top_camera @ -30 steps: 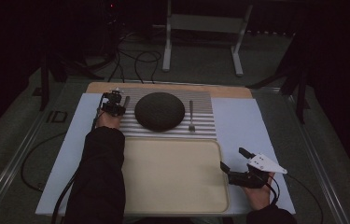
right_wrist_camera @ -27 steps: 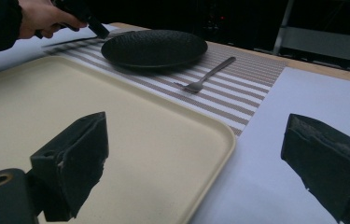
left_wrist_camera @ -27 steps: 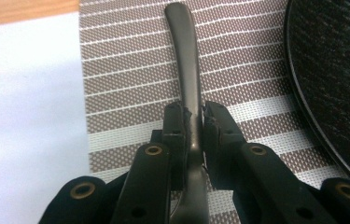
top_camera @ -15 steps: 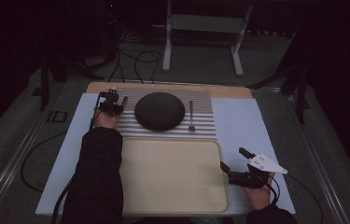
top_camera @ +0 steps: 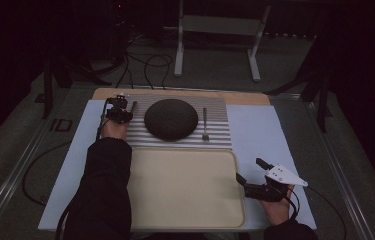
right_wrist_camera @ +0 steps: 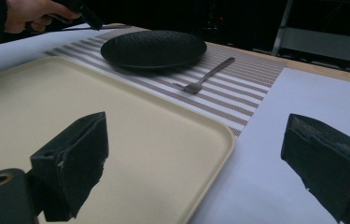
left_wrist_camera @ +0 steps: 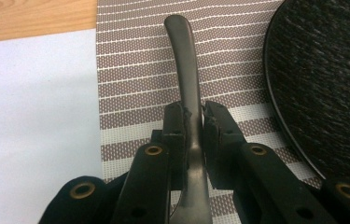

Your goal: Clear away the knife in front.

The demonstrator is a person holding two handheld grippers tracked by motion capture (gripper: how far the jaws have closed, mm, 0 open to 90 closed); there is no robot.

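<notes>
Gripping a utensil handle [left_wrist_camera: 185, 70] beside the black plate [left_wrist_camera: 326, 79], left tool [left_wrist_camera: 193, 119]; right tool [right_wrist_camera: 196, 154] wide.

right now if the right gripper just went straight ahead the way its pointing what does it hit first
Probably the cream tray: the right gripper, open, points across its corner toward the fork and black plate. If it clears the tray's rim, the fork comes next; depth is unclear.
</notes>
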